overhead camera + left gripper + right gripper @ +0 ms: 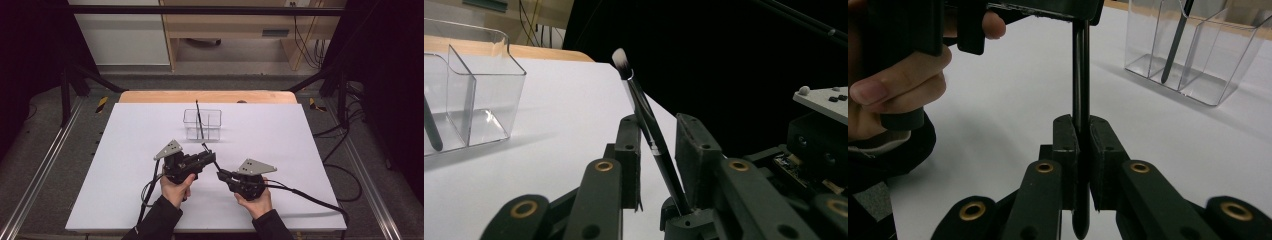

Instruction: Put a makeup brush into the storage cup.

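The right gripper (1080,150) clamps the handle of a slim black makeup brush with a white-tipped head (650,132); the left gripper (659,150) brackets its upper shaft, jaws not pressing; a clear plastic compartmented organiser (202,124) stands near on the white table (125,150).

Right gripper (1080,145) clamps a slim black brush handle (1079,75) upright between its two black jaws at center frame. At twelve o'clock, the left gripper (1043,7) meets the handle's upper end, a hand (893,85) at ten o'clock. A clear divided container (1198,55) holding another brush (1175,42) stands at two o'clock on the white table (998,110).
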`<state>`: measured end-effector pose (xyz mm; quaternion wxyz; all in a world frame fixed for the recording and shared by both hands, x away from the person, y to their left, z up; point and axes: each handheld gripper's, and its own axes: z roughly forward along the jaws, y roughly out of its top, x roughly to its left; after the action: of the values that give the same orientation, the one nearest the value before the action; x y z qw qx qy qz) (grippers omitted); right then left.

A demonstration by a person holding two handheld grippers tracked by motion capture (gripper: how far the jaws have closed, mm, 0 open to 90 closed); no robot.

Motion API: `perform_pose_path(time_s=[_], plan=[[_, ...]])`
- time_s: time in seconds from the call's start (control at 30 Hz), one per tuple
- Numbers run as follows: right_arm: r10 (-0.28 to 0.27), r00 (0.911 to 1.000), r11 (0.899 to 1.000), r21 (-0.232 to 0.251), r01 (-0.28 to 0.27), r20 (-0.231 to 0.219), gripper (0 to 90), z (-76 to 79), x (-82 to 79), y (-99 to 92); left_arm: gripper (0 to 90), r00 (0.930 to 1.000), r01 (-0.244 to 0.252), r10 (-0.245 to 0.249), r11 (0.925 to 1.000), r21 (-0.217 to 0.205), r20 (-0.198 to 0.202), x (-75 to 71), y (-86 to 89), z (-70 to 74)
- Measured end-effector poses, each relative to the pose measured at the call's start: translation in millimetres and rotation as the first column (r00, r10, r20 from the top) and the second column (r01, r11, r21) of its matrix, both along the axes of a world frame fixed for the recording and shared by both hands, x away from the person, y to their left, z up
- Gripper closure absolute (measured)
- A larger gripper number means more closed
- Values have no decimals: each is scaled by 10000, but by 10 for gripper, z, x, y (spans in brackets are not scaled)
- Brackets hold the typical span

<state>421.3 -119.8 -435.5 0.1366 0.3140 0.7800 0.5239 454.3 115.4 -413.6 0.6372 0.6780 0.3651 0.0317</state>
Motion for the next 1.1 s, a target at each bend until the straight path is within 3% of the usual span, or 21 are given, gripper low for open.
perform_pose_path(time_s=[0.5, 0.87, 0.97, 1.1], plan=[[49, 10000, 10000, 1, -49, 46, 837, -8, 2, 7, 788, 9999, 113, -112, 9998, -187, 91, -34, -13, 19], [46, 10000, 10000, 38, -46, 59, 814, -4, 0, 6, 833, 9969, 572, -561, 9982, -173, 548, -106, -58, 84], [76, 10000, 10000, 32, -76, 38, 758, 0, -1, 7, 833, 9957, 557, -557, 9984, 20, 736, -127, -69, 101], [-128, 9998, 9999, 45, 127, 155, 601, 17, 1, -2, 834, 9947, 454, -477, 9986, 264, 907, -136, -54, 116]])
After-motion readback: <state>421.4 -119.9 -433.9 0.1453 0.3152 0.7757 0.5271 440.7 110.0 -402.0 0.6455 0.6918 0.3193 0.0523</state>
